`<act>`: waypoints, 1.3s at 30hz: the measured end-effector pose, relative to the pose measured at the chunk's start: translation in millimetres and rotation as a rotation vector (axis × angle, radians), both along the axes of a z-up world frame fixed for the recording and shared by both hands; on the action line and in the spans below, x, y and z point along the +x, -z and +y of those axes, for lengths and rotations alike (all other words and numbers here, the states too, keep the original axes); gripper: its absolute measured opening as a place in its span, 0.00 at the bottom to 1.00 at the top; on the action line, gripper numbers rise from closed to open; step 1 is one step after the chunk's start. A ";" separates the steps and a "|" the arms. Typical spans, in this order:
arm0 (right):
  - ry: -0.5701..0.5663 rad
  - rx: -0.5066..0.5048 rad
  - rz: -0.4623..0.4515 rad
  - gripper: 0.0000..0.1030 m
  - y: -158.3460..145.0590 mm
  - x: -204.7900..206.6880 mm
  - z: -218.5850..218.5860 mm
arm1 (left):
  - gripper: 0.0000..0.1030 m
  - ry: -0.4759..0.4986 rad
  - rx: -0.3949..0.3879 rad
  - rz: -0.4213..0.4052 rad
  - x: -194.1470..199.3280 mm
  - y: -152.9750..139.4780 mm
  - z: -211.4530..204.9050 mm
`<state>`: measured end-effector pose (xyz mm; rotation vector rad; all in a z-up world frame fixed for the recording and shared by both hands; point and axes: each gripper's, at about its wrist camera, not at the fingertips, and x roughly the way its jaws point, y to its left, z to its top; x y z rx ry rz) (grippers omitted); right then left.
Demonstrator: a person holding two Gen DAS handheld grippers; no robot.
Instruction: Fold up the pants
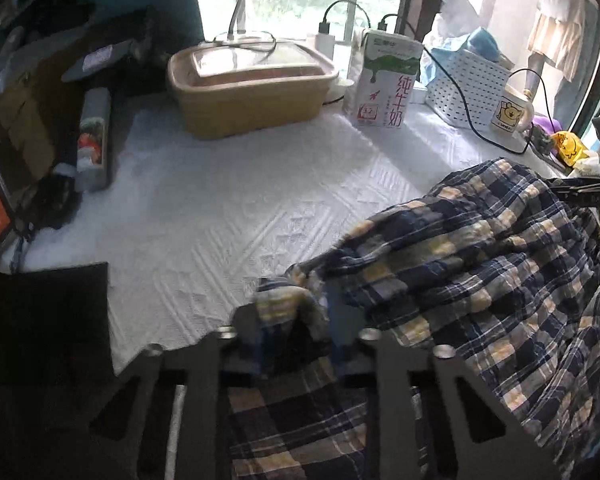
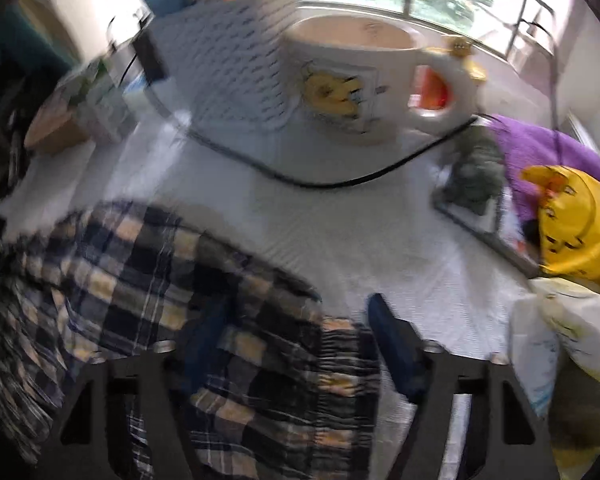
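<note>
The navy, white and yellow plaid pants lie bunched on the white textured cloth, on the right side of the left wrist view. My left gripper is shut on a fold of the pants' edge. In the right wrist view the pants fill the lower left. My right gripper has its fingers wide apart, with the pants' gathered waistband lying between them. The right finger stands clear of the fabric. The left finger is partly hidden under cloth.
Along the window stand a tan lidded basket, a milk carton, a white perforated basket and a bear mug. A black cable crosses the cloth. A yellow toy and a purple cloth sit at right.
</note>
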<state>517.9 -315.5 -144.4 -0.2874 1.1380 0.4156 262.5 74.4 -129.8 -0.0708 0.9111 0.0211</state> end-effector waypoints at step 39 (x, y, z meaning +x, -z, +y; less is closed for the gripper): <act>0.216 0.035 -0.318 0.77 -56.3 -17.6 -48.9 | 0.64 0.111 0.102 0.009 94.9 12.7 0.4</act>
